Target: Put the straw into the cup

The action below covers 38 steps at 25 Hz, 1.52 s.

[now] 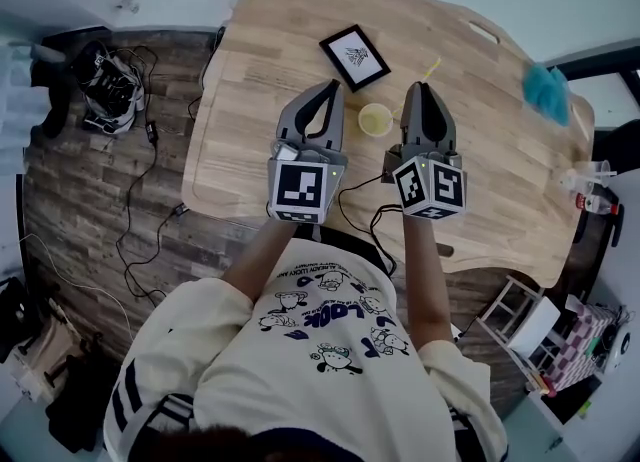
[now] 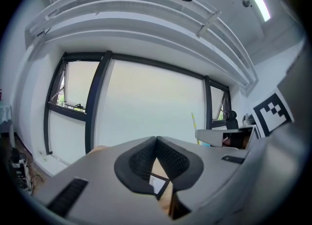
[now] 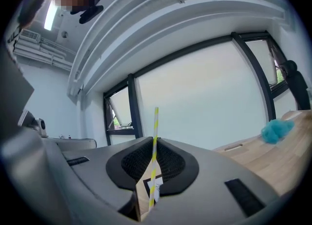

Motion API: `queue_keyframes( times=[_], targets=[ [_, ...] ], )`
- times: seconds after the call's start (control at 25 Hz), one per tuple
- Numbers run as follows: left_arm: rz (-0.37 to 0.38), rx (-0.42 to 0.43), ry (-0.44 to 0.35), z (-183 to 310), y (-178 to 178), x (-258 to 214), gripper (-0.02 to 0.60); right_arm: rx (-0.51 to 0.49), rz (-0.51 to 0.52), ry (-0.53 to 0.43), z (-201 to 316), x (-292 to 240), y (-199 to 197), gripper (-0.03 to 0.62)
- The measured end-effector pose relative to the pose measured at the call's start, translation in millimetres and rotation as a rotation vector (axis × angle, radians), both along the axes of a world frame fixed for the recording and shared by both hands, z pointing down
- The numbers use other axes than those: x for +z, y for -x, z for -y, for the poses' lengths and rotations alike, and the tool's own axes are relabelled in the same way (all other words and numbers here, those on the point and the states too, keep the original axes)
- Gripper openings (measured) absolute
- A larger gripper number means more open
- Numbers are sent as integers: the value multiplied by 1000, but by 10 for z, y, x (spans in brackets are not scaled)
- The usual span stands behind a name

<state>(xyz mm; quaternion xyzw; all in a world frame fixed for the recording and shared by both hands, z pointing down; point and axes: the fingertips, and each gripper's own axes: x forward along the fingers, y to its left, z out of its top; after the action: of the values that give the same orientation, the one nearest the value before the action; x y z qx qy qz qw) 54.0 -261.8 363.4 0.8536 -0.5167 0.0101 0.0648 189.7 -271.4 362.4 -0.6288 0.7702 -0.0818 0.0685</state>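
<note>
While right hand-held gripper [image 3: 155, 146] pinches yellow-striped paper straw [image 3: 156, 121], straw sticks out past jaw tips. Left hand-held gripper [image 2: 156, 140] pressed together, empty. Yellow cup [image 1: 375, 119] on bench [image 1: 250, 150] between both grippers, near tips. Framed picture [image 1: 355, 57] just beyond.

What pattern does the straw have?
Yellow and white stripes on the straw; clearest in the right gripper view.
</note>
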Motion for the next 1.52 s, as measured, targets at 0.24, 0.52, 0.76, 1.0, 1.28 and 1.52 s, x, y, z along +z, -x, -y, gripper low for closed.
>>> queue_keyframes(
  times=[0.24,0.52,0.76,1.0,1.28,1.52],
  targets=[
    [8,-3,1,21,-15,28,21,-8,-39,-42,-76,149,94,26],
    [16,-13,5,51,-25,81,21,0,-39,-56,-121,310,91,26],
    [29,-9,-5,73,-62,82,21,-1,-36,-43,-130,437,91,27],
    [31,-11,-3,71,-92,96,21,-7,-32,-22,-152,583,122,28],
    [34,-15,2,66,-73,110,21,-6,-36,6,-144,714,148,26],
    [35,-17,14,66,-42,151,21,-16,-60,30,-148,822,201,26]
  ],
)
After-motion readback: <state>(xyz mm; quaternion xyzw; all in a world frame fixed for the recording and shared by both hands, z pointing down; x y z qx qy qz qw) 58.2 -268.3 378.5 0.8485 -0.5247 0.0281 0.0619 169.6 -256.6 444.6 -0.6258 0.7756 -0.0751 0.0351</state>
